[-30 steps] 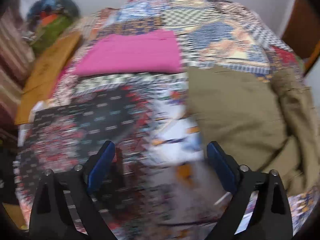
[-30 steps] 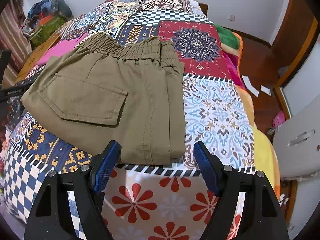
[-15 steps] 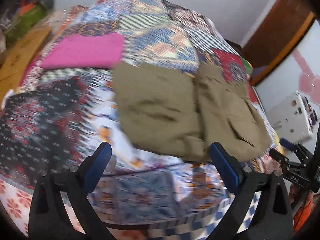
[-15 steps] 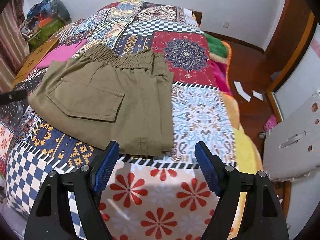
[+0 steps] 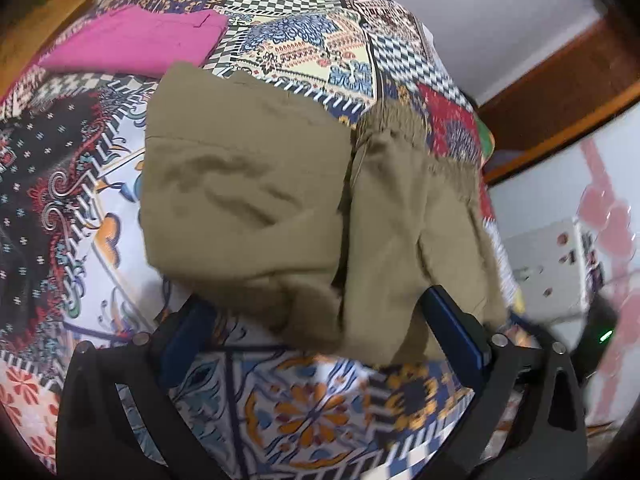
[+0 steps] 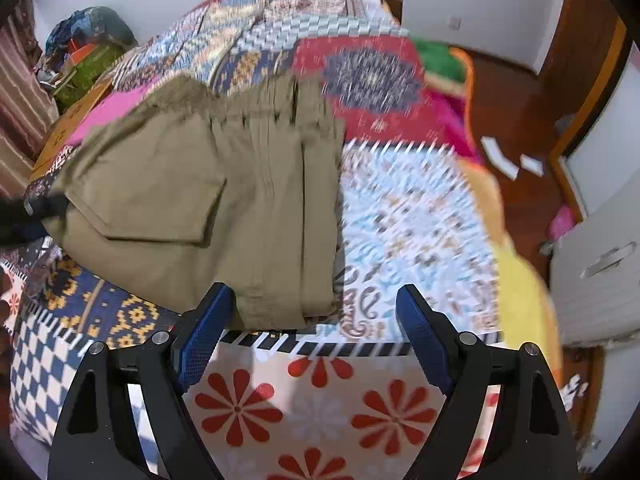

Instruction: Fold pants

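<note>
Swung round and closed in since 1 s ago: left tongs (image 5: 316, 320), then facing bare quilt w/ the khaki pants (image 5: 280, 208) off to the side, now square on to them, near hem edge right at the tips. Right tongs (image 6: 316, 320) also nearer; view now smeared by motion.

Both tongs spread apart, nothing held.

Risks, judging from here: pants already folded into a thick stack, so a shallow pinch likely catches top layer only & peels the fold open. Rumpled lower flap near left tongs could bunch when lifted. Patchwork quilt (image 6: 400, 208) soft under the cloth, so could get nipped along w/ it. Uneven lift btw the two sides = skewed fold.

Pants on bed: ahead of left tongs, loose flap just above the gap, edge touching the right-hand finger (image 5: 452, 328). For right tongs, folded corner ahead-left, just over the left-hand finger (image 6: 204, 332); waistband at far end. Pink garment (image 5: 132, 40) well beyond.
</note>
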The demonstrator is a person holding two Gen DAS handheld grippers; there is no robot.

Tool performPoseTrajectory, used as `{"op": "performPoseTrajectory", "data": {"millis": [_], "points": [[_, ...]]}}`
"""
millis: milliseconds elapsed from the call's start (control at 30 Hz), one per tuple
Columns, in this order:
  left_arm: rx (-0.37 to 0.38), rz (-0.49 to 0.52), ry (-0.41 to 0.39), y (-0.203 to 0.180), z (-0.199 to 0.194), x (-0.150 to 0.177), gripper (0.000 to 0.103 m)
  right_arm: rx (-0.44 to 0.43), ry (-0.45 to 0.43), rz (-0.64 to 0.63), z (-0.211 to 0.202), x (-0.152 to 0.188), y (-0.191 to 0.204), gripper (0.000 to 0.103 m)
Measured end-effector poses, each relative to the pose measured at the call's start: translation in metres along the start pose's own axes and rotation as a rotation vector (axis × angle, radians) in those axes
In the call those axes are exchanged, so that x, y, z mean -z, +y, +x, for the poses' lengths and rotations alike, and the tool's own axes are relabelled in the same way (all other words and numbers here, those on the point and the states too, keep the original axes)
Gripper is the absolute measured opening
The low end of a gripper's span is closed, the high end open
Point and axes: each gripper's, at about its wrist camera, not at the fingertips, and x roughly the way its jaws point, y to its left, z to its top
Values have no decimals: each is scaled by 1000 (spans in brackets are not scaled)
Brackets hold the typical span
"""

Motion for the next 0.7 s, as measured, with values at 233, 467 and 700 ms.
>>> {"op": "performPoseTrajectory", "data": {"millis": [233,467,700], "points": [[14,5,-15,-11,16,-16,103,-18,-2,-7,2,2,1,82],[-9,23,-45,-17,25,-25,99,-37,-1,18,4,3,-4,82],[-4,43,-76,-17,21,-22,65,-54,-3,50,-1,2,-8,83]]}}
